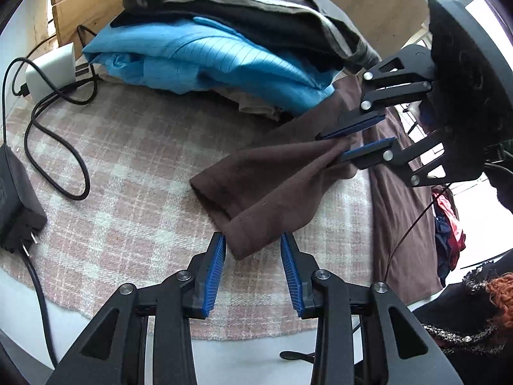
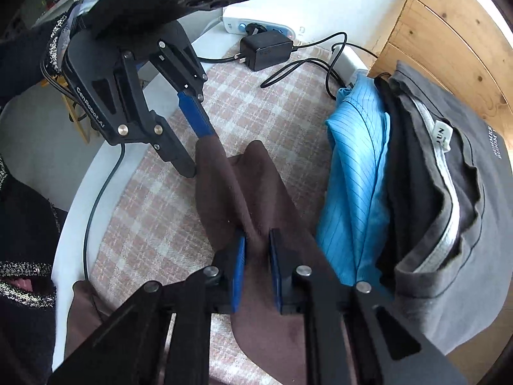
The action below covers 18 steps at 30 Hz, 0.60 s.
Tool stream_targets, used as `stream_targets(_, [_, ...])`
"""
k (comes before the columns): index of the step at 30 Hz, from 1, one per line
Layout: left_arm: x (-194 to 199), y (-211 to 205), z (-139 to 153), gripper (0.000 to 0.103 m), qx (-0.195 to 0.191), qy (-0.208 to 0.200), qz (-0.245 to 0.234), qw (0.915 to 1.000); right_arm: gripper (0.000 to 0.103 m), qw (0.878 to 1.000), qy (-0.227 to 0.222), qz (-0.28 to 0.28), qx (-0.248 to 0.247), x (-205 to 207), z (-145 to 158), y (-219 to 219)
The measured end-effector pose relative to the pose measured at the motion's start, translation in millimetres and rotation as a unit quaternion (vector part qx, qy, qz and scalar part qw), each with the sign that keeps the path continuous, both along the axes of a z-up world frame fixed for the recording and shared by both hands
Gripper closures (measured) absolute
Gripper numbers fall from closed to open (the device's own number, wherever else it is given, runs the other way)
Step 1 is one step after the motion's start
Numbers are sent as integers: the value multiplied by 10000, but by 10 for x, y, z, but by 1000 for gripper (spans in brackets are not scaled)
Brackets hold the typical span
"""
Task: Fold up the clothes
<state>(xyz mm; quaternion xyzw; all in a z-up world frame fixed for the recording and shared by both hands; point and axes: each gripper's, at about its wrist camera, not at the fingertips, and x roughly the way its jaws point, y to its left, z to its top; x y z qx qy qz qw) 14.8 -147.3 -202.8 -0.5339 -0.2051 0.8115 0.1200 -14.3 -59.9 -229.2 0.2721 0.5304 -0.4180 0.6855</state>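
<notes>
A brown garment [image 1: 256, 186] lies stretched over the plaid-covered table [image 1: 128, 160], and part of it hangs off the table edge. My right gripper [image 1: 330, 149] is shut on a bunched fold of it, seen up close in the right wrist view with brown garment [image 2: 237, 186] pinched between the right gripper [image 2: 256, 240] pads. My left gripper [image 1: 253, 240] is open, its blue pads on either side of the garment's loose end without squeezing it. The left gripper [image 2: 200, 154] shows the same from the other side.
A stack of folded clothes, blue [image 1: 205, 61] under black and grey [image 1: 256, 9], sits just behind the garment against a wooden wall [image 2: 449, 48]. A black charger [image 1: 12, 192], looping cable [image 1: 57, 147], white adapter [image 1: 51, 67] and power strip [image 2: 256, 27] lie at the left.
</notes>
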Motion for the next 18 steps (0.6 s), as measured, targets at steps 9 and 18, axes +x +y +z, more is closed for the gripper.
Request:
stream_targets(9, [10, 229, -73, 68, -22, -247, -386, 9989, 87, 9996, -228, -182, 57, -53, -79, 30])
stream_targets(18, [-138, 133, 128, 68, -1, 210, 41, 9998, 87, 9985, -369, -394, 68, -155, -97, 21])
